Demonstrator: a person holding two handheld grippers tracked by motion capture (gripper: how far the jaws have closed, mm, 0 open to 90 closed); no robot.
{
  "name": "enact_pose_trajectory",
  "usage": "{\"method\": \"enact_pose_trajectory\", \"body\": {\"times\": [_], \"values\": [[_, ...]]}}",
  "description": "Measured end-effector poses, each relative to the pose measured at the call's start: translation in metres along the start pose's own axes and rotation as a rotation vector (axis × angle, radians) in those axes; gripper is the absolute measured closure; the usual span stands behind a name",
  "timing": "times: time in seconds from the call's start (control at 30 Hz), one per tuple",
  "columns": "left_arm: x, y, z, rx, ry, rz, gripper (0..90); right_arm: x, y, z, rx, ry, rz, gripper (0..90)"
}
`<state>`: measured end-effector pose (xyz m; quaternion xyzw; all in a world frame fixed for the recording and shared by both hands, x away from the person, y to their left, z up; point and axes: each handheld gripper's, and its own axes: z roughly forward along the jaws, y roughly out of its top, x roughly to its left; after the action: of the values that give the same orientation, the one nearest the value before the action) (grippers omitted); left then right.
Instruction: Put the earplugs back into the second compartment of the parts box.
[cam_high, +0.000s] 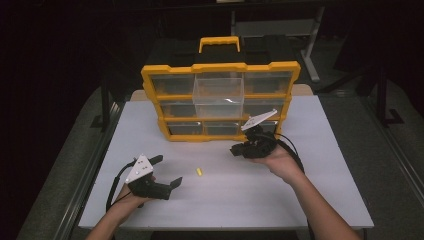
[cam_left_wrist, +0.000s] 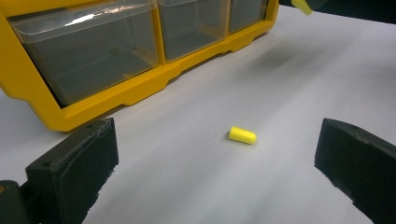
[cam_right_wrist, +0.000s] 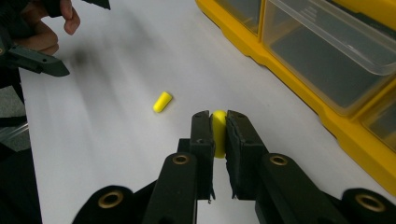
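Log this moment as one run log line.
right gripper: shut on yellow earplug | left gripper: open | second earplug: on table | organizer: upright behind

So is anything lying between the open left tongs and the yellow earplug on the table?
Nothing visible. In the left gripper view the loose earplug lies on bare white table ahead of the open left tongs. The organizer sits farther back, off to the side.

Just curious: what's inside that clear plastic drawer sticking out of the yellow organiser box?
The clear plastic drawer pulled out of the yellow organiser box looks empty through its walls. Its floor toward the back is hard to make out, so something small there could go unseen.
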<state>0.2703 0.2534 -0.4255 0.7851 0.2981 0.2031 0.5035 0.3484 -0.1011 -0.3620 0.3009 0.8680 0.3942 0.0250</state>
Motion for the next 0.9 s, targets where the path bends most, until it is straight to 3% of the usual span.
{"method": "enact_pose_trajectory", "body": {"times": [0.43, 0.9], "values": [[0.000, 0.000, 0.000, 0.002, -0.002, -0.001, 0.0, -0.005, 0.011, -0.029, 0.001, -0.003, -0.018, 80.0], [0.000, -0.001, 0.001, 0.004, -0.004, -0.001, 0.0, -0.009, 0.036, -0.066, -0.001, -0.005, -0.045, 79.7]]}}
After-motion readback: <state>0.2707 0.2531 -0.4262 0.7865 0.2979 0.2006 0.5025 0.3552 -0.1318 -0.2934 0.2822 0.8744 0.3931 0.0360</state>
